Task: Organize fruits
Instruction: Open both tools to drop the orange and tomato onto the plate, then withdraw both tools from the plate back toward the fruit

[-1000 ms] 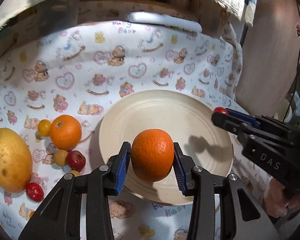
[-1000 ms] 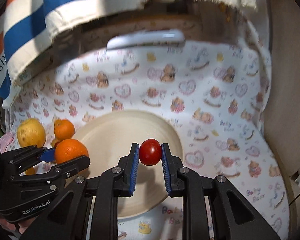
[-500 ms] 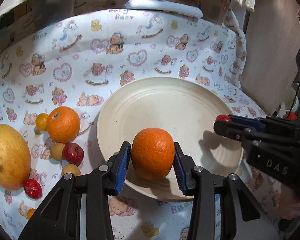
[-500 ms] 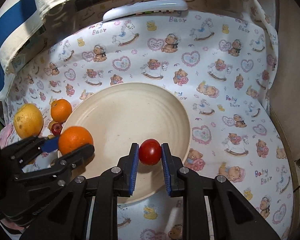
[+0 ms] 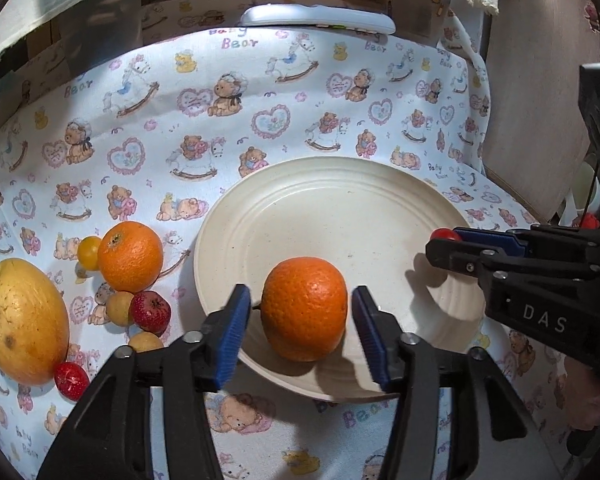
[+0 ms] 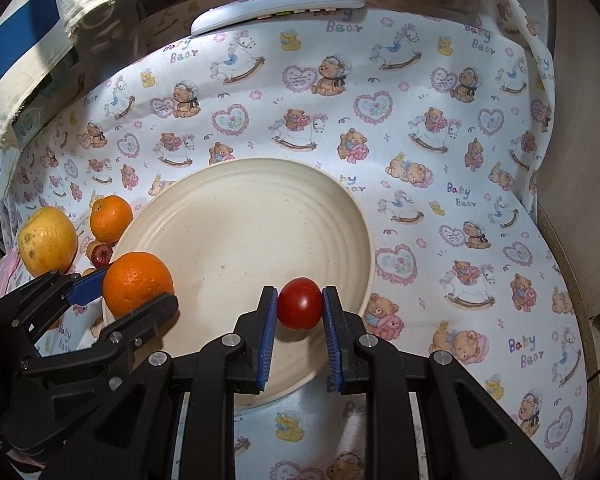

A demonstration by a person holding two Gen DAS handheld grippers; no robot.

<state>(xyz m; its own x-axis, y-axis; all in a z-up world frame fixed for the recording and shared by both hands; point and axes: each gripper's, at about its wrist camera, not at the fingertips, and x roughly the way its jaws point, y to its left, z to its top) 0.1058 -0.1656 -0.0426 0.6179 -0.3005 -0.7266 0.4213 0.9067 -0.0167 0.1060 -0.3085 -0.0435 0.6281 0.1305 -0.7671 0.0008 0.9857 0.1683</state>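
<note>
An orange (image 5: 304,308) rests on the near part of the cream plate (image 5: 340,208). My left gripper (image 5: 300,296) straddles it with its jaws opening; a gap shows between each blue pad and the peel. In the right wrist view the same orange (image 6: 138,284) sits at the left rim of the plate (image 6: 240,220). My right gripper (image 6: 300,300) holds a small red tomato (image 6: 300,308) just over the plate's near right rim. Its jaws are beginning to open, but the pads still touch the tomato.
Left of the plate lie a second orange (image 5: 130,256), a big yellow citrus (image 5: 20,320) and several small red and yellow fruits (image 5: 150,312). A white remote (image 5: 316,20) lies at the far edge of the bear-print cloth. A wooden panel (image 5: 540,100) stands to the right.
The left jaws have spread away from the orange, which now sits on the plate. Both grippers have tipped down over the plate. The tomato stays in the right gripper.
</note>
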